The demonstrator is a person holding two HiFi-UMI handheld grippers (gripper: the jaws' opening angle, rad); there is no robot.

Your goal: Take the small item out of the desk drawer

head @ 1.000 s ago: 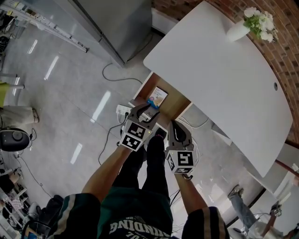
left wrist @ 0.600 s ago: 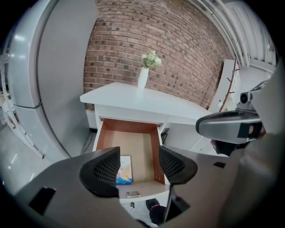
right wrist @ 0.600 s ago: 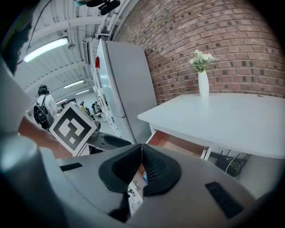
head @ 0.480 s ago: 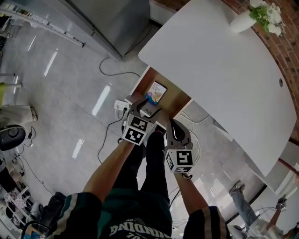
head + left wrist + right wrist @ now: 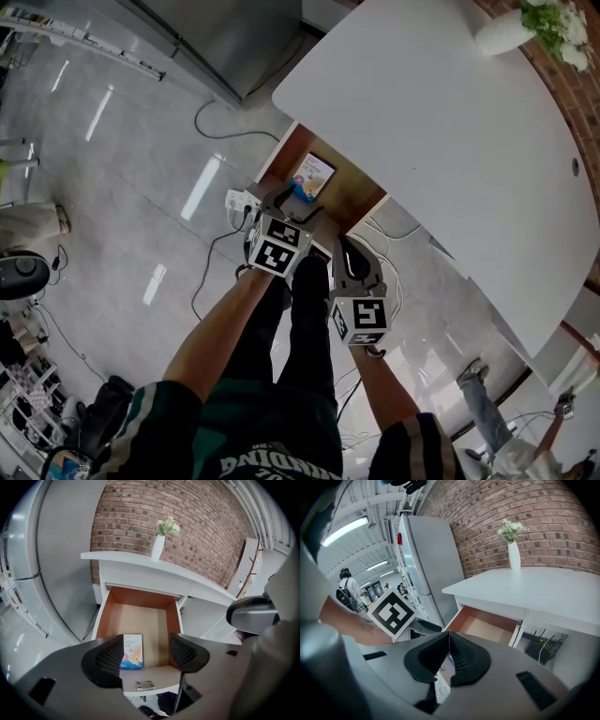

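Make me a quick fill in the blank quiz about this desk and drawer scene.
1. The desk drawer stands ___, with a small packet inside it.
2. The vase of flowers stands on the ___ desk.
3. The right gripper has its fingers pressed ___.
4. The wall behind the desk is ___.
Missing words: open; white; together; brick.

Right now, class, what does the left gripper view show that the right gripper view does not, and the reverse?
Left gripper view only: the small printed card lying flat at the front left of the open drawer, and the left claw, its jaws apart after just opening, gripping nothing. Right gripper view only: the right claw, jaws together and empty, the left gripper's marker cube, a person wearing a backpack, and cables under the white desk. Both: the open drawer, white desk, vase of flowers, brick wall.
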